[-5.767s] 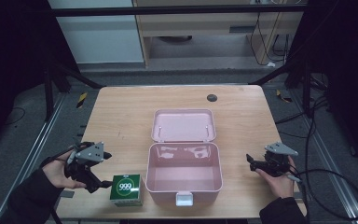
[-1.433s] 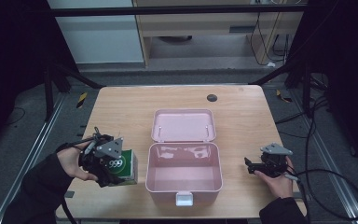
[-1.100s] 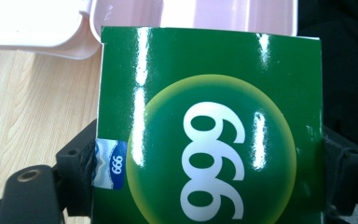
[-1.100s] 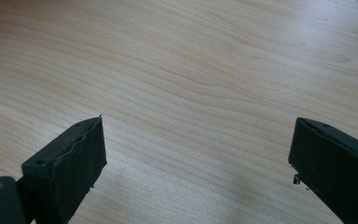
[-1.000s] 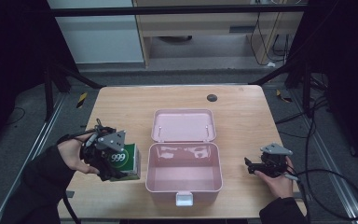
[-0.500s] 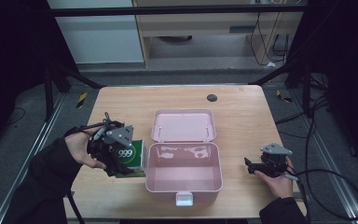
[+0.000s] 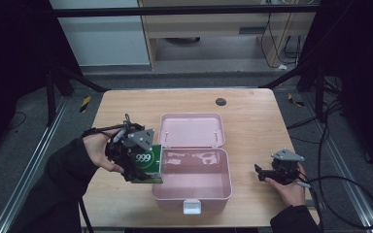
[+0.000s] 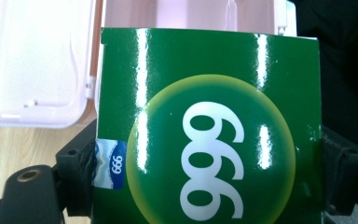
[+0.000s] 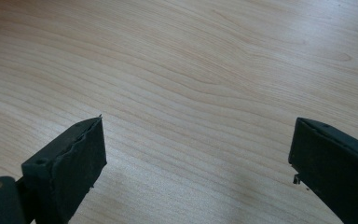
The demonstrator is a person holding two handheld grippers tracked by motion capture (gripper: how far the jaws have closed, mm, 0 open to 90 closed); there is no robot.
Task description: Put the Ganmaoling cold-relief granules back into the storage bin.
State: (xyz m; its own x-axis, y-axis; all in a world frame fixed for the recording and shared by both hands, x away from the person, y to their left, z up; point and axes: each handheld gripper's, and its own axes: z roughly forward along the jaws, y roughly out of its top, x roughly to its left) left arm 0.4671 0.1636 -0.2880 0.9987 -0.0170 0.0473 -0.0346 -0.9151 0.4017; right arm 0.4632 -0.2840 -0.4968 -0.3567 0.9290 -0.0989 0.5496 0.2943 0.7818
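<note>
Gripped the green box (image 7: 147, 164) in the left gripper (image 7: 126, 156), raised beside the open pink case (image 7: 193, 191) for loading; right gripper (image 7: 267, 173) rested aside on the surface (image 7: 252, 116), jaws apart, empty.

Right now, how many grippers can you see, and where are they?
2. The left gripper holds the green box beside the pink case. The right gripper rests open, right of the case.

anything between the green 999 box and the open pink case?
Nothing visible. The left tool holds the green box right at the left wall of the pink case. The lid is folded back and the tray looks empty. The right tool rests open, well clear, on the table.
</note>
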